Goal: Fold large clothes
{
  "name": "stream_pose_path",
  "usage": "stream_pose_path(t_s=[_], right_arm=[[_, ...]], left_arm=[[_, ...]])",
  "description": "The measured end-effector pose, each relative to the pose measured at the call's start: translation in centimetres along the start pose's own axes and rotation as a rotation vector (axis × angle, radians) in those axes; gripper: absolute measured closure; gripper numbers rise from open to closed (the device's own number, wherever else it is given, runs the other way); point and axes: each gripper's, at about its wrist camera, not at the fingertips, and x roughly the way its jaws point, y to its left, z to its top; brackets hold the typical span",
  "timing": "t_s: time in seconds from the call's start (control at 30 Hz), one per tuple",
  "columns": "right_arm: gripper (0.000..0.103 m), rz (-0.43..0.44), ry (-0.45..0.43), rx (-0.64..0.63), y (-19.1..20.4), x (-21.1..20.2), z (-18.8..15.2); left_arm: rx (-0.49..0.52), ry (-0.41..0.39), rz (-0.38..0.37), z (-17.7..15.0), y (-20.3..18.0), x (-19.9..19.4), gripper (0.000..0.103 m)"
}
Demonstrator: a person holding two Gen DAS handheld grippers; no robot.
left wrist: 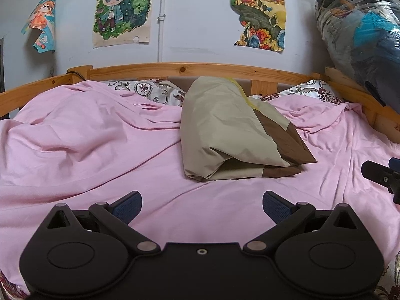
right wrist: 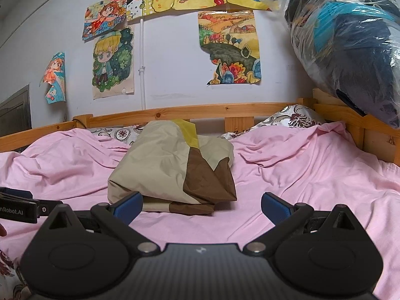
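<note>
A beige, brown and yellow garment [left wrist: 225,130] lies folded into a thick bundle in the middle of the pink sheet [left wrist: 87,137]. In the right wrist view the same garment [right wrist: 172,167] sits just beyond the fingers. My left gripper [left wrist: 202,207] hovers open over the sheet, short of the bundle, with nothing between its blue pads [left wrist: 127,206]. My right gripper [right wrist: 202,206] is open too, empty, its left pad close to the bundle's near edge. The right gripper's body [left wrist: 382,177] shows at the right edge of the left wrist view.
A wooden bed rail [left wrist: 175,70] runs along the far side and the right. Patterned pillows [left wrist: 155,90] lie against it. A large plastic bag of dark clothes [right wrist: 350,45] hangs over the right corner. Drawings [right wrist: 112,62] cover the wall.
</note>
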Motion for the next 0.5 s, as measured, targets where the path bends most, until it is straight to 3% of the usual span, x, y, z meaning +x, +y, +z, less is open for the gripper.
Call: stream_pose_path(t_s=[0.5], right_arm=[[0.0, -0.001, -0.001, 0.002, 0.02, -0.04, 0.01]], left_arm=[[0.002, 0.0, 0.002, -0.01, -0.13, -0.05, 0.001]])
